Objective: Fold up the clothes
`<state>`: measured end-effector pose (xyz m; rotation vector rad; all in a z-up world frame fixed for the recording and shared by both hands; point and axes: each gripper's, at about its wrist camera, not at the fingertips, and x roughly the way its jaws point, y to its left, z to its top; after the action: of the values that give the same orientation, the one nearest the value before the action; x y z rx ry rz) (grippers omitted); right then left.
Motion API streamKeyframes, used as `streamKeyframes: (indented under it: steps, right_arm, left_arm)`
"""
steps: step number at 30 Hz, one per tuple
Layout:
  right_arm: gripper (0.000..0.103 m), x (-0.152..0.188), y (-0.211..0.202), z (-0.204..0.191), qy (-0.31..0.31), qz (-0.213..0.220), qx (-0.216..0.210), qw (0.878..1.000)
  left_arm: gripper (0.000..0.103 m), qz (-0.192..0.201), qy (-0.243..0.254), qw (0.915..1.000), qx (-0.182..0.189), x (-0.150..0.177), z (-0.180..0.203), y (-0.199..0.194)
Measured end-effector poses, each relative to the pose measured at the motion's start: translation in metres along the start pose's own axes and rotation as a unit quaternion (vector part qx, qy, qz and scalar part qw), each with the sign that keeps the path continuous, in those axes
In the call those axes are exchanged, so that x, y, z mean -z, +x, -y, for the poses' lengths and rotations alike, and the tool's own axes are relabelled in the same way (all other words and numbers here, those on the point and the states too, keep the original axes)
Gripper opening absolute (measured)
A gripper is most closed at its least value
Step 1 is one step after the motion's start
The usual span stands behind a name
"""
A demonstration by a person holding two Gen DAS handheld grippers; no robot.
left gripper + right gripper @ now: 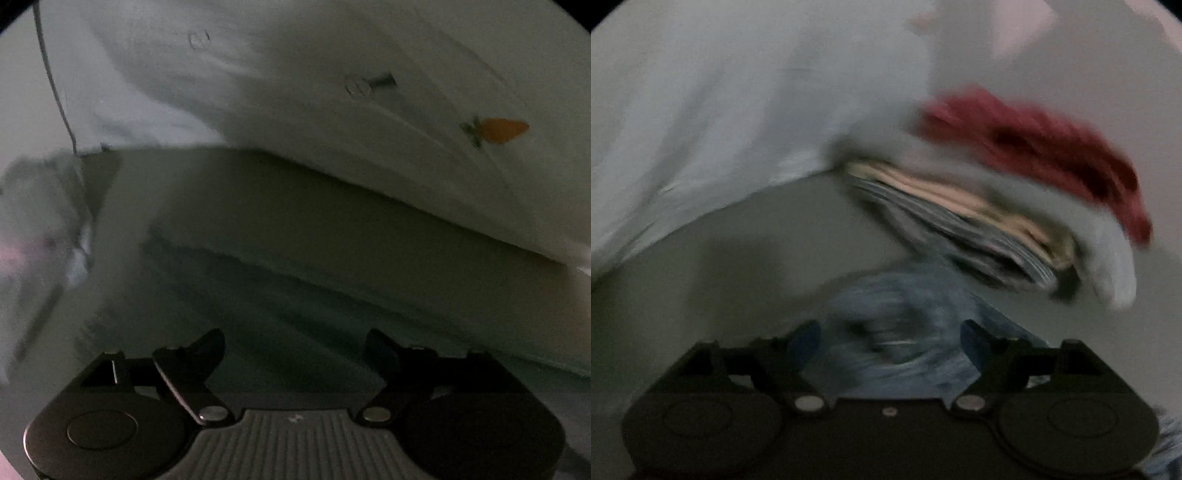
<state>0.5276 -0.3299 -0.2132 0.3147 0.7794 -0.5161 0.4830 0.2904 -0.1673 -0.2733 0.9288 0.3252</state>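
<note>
A stack of folded clothes (960,218) already sits on the bench (738,266), while the white shirt (332,92) and the blue garment (897,332) look unfolded; left claw (295,350) and right claw (890,343) both gape, released.

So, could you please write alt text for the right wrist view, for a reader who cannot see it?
The open right gripper hovers over a crumpled blue denim garment. Beyond it lies a blurred stack of folded clothes in grey and peach layers, with a dark red cloth behind and a large pale blue-white fabric draped at left.
</note>
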Motion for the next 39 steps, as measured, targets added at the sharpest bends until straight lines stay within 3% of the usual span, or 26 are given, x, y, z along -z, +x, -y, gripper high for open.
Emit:
streamKeyframes:
  steps: [3, 6, 7, 8, 12, 17, 19, 21, 22, 23, 25, 28, 34, 37, 39]
  right_arm:
    - [0.093, 0.003, 0.022, 0.006, 0.012, -0.007, -0.016, 1.0]
    - [0.084, 0.005, 0.028, -0.018, -0.044, 0.018, 0.01, 0.999]
    - [0.061, 0.005, 0.025, -0.022, -0.059, 0.026, 0.008, 0.998]
    - [0.026, 0.004, 0.021, -0.023, -0.072, 0.034, -0.002, 0.997]
    - [0.019, -0.007, 0.0, -0.031, -0.101, 0.077, -0.017, 0.992]
    - [0.022, -0.058, 0.017, -0.049, -0.091, 0.113, -0.034, 0.989]
    - [0.031, -0.069, 0.041, -0.063, -0.122, 0.074, -0.045, 0.989]
    - [0.034, -0.068, 0.04, -0.073, -0.158, 0.051, -0.04, 0.985]
    - [0.041, -0.066, 0.036, -0.077, -0.175, 0.045, -0.035, 0.983]
    - [0.061, -0.061, 0.023, -0.078, -0.187, 0.057, -0.042, 0.98]
    - [0.08, -0.04, -0.021, -0.07, -0.193, 0.091, -0.059, 0.975]
    - [0.08, 0.002, -0.081, -0.055, -0.199, 0.099, -0.073, 0.972]
    - [0.08, 0.118, -0.18, -0.043, -0.213, 0.028, -0.079, 0.973]
    - [0.08, 0.163, -0.222, -0.054, -0.188, -0.007, -0.124, 0.974]
    - [0.08, 0.187, -0.243, -0.076, -0.199, -0.021, -0.178, 0.964]
  left_arm:
    - [0.084, -0.007, -0.046, 0.9988, 0.018, 0.003, 0.015, 0.005]
    - [0.084, -0.006, -0.063, 0.9979, 0.013, 0.004, 0.027, 0.007]
    - [0.084, -0.005, -0.062, 0.998, 0.01, 0.005, 0.03, 0.006]
    - [0.084, -0.003, -0.056, 0.9984, 0.005, 0.005, 0.034, 0.005]
    - [0.084, 0.016, -0.029, 0.9993, -0.015, 0.006, 0.037, -0.007]
    - [0.085, 0.028, -0.019, 0.9985, -0.042, 0.013, 0.026, -0.025]
    - [0.085, 0.021, -0.019, 0.9984, -0.049, 0.02, 0.015, -0.03]
    - [0.085, 0.013, -0.019, 0.9982, -0.056, 0.027, 0.003, -0.035]
    - [0.085, 0.009, -0.019, 0.998, -0.059, 0.03, -0.002, -0.037]
    - [0.085, 0.006, -0.013, 0.9978, -0.065, 0.035, -0.01, -0.041]
    - [0.086, 0.002, -0.001, 0.9967, -0.082, 0.046, -0.028, -0.051]
    - [0.088, -0.004, 0.003, 0.9953, -0.096, 0.062, -0.062, -0.066]
    - [0.091, -0.044, -0.011, 0.9961, -0.075, 0.097, -0.126, -0.078]
    - [0.091, -0.061, 0.014, 0.9953, -0.074, 0.114, -0.139, -0.069]
    - [0.091, -0.066, 0.022, 0.9956, -0.063, 0.123, -0.144, -0.061]
